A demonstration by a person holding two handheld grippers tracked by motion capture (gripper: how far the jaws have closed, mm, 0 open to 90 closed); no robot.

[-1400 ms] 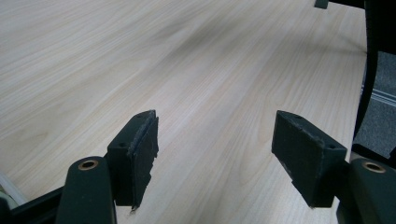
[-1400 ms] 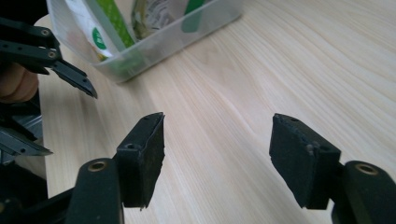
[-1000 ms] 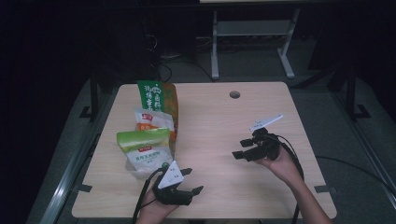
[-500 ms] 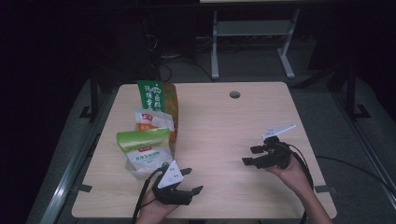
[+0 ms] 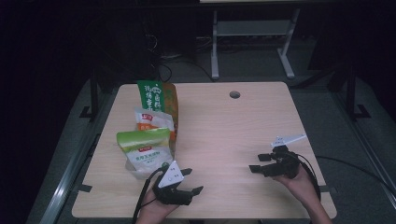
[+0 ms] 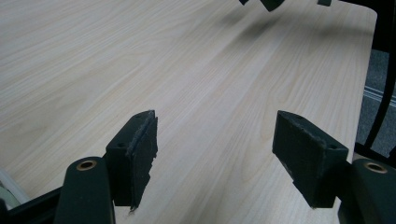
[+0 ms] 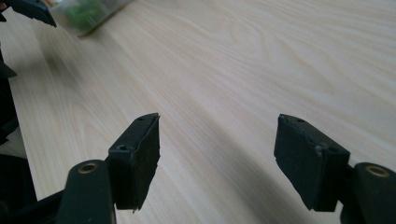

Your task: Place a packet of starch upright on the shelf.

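Dark surroundings frame a pale wooden table (image 5: 233,135) with a small round hole near its far edge. At its left side lies a cluster of food packets: a tall green and orange printed bag (image 5: 159,95) farthest away, a white and orange pouch (image 5: 152,122) in the middle, and nearest the person a clear plastic pouch with a light green top band (image 5: 142,151), touching its neighbour.

Left tongs (image 5: 184,183) rest low over the near edge, just beside that nearest pouch, jaws standing wide with bare wood between them. Right tongs (image 5: 261,164) sit well apart at the right side, also wide and holding nothing.

That pouch looks light, soft and crinkly, probably filled with loose grains, so it would likely sag and slip; the flat sealed top band seems the surest place to pinch.

Printed lettering is too small to read, the pouch contents are unclear, and the right gripper view catches it as a green blur at its upper left corner.
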